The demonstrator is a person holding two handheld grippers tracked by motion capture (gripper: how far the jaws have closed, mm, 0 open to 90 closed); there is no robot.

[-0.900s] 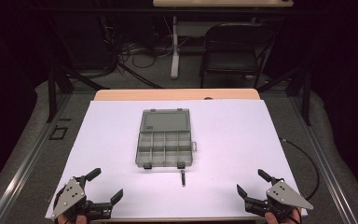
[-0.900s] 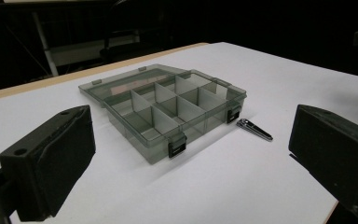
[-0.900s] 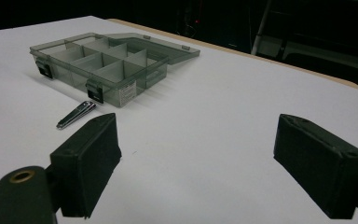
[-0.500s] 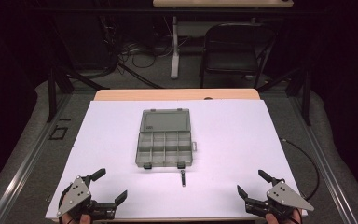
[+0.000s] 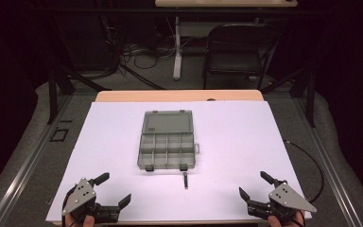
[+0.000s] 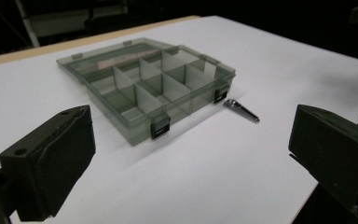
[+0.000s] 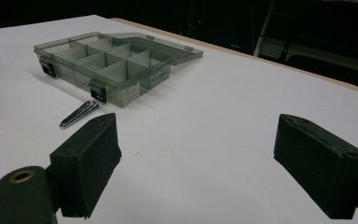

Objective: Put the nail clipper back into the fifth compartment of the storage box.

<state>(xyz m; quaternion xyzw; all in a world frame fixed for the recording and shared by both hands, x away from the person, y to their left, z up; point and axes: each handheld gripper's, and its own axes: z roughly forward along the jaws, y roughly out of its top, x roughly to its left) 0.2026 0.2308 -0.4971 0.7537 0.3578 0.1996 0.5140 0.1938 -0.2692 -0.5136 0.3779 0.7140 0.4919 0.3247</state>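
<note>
A smoky clear compartment box (image 5: 166, 140) lies open in the middle of the white table cover, its lid folded back to the far side; its several compartments look empty (image 6: 154, 91) (image 7: 107, 60). A small metal nail clipper (image 5: 185, 180) lies just in front of the box's near right latch (image 6: 241, 110) (image 7: 79, 114). My left gripper (image 5: 113, 187) stands open at the near left corner, nothing between its jaws. My right gripper (image 5: 254, 184) stands open at the near right corner, also holding nothing.
The white sheet (image 5: 246, 137) covers a wooden table (image 5: 179, 96) whose far edge shows. Beyond it stand a black chair (image 5: 234, 52), a table leg and floor cables. A cable (image 5: 307, 156) trails off the table's right side.
My left gripper has shifted slightly to the right along the near edge. The right gripper, box and clipper have not moved.
</note>
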